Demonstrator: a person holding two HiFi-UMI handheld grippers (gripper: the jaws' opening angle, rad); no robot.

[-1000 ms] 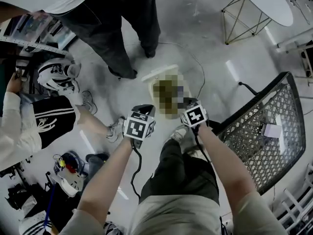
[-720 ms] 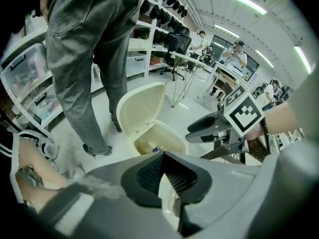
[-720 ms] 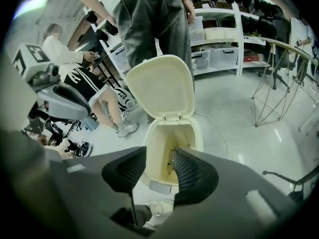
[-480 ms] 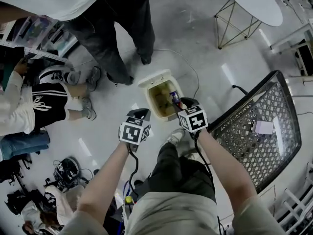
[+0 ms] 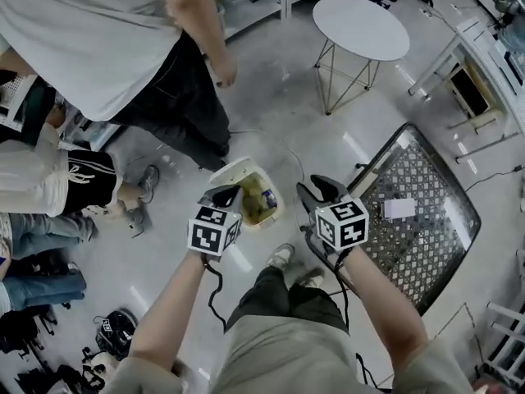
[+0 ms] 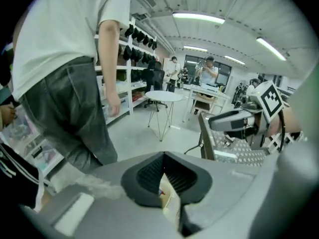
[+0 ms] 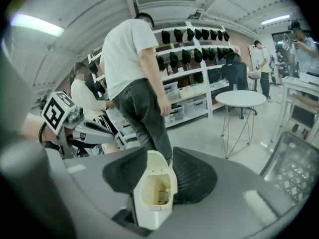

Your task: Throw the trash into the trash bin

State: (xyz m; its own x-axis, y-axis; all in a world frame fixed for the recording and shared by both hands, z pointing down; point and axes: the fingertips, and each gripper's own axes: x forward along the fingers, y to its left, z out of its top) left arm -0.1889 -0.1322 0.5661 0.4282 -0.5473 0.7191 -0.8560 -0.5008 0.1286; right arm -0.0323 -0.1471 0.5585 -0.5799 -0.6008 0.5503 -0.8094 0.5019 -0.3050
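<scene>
left gripper point(image 5: 221, 195) is up above the floor, jaws pinched together at the tips, nothing in them; trash bin point(image 5: 232, 169) sits on the floor below, showing between the two grippers, lid open, trash point(image 5: 264, 200) lying inside; right gripper point(image 5: 318, 189) jaws have just been opening, now partway apart and empty

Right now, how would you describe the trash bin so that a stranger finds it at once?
Find the black mesh table on the right in the head view. Just left of it, on the grey floor, stands the bin. It is the only small cream box there, with its lid open and trash inside.
</scene>
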